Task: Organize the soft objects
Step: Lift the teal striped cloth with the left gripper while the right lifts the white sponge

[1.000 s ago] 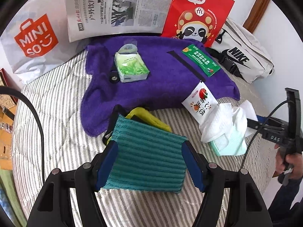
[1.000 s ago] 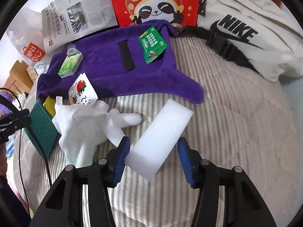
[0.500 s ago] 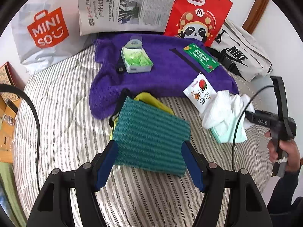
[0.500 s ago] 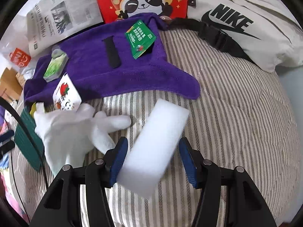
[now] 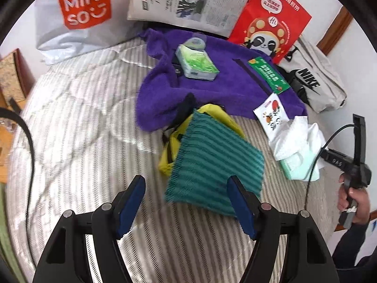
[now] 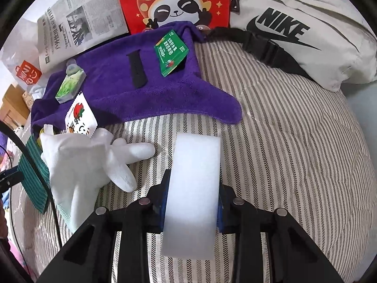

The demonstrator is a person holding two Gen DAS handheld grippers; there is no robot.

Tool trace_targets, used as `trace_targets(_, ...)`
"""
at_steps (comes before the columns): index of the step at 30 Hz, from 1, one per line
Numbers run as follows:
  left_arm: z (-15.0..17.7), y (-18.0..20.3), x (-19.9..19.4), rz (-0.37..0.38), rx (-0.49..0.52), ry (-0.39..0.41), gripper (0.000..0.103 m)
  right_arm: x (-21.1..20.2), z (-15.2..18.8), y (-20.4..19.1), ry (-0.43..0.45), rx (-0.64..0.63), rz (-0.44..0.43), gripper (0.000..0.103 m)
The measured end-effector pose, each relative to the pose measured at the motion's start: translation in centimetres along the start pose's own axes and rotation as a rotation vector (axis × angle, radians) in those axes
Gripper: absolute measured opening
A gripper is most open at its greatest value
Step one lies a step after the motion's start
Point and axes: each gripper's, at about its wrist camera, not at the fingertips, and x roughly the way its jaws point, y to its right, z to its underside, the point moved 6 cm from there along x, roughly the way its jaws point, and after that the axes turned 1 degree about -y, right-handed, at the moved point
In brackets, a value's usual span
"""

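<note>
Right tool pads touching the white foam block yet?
Touching. The right wrist view shows the closing right tool with both blue pads against the sides of the white rectangular foam block, no gap visible.

Right tongs point(image 6: 192, 202) newly on sponge point(image 6: 194, 188).

This is a bedroom in someone's home: everything lies on a grey-and-white striped quilted mattress point(image 5: 77, 127). At twelve o'clock a folded newspaper point(image 5: 188, 2) and a red paper bag with a cartoon panda point(image 5: 271, 23) lean on a white wall, a white plastic Miniso shopping bag point(image 5: 77, 16) at eleven. A wooden door frame point(image 5: 334, 33) stands at two o'clock.
</note>
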Motion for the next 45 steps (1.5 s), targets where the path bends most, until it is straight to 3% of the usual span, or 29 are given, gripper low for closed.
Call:
trace_targets(5,-0.3,0.3,1.2,0.067,-0.016,-0.003,0.070,0.1,0.0,-0.2,0.005,-0.034,0.020,0.031)
trace_targets(8,-0.4,0.6,0.3,0.084,-0.033,0.032,0.064,0.2,-0.1,-0.1,0.005,-0.025,0.006,0.031)
trace_targets(14,-1.0,3.5,-2.2,0.093,0.046,0.079,0.064,0.5,0.1,-0.1,-0.002,-0.031,0.011,0.032)
trace_targets(18,-1.2,5.1,-2.4,0.059,0.095,0.085,0.064,0.5,0.2,0.0,0.001,-0.026,0.001,0.032)
trace_targets(21,-0.9,6.3,-2.6,0.119,0.105,0.063,0.052,0.4,0.2,0.1,0.002,-0.022,-0.013,0.032)
trace_targets(23,-0.9,7.4,-3.0,0.145,0.129,0.067,0.052,0.4,0.2,0.2,0.002,-0.021,-0.021,0.032)
trace_targets(29,-1.5,9.2,-1.0,0.093,0.171,0.041,0.049,0.4,0.2,0.2,0.007,-0.019,-0.032,0.032)
trace_targets(31,-1.4,9.5,0.2,0.078,0.177,0.016,0.024,0.3,0.3,0.2,0.008,-0.013,-0.039,0.032)
trace_targets(32,-1.3,9.6,0.8,0.075,0.184,0.001,0.022,0.3,0.3,0.2,0.009,-0.010,-0.042,0.032)
trace_targets(36,-1.2,10.4,1.8,0.097,0.196,0.011,0.018,0.3,0.3,0.1,0.015,-0.013,-0.041,0.032)
trace_targets(41,-0.9,11.2,1.8,0.067,0.240,0.024,0.018,0.0,0.3,0.3,0.021,-0.006,-0.070,0.030)
trace_targets(45,-1.1,10.7,2.0,0.075,0.201,0.012,0.019,0.2,0.4,0.2,0.024,-0.016,-0.069,0.030)
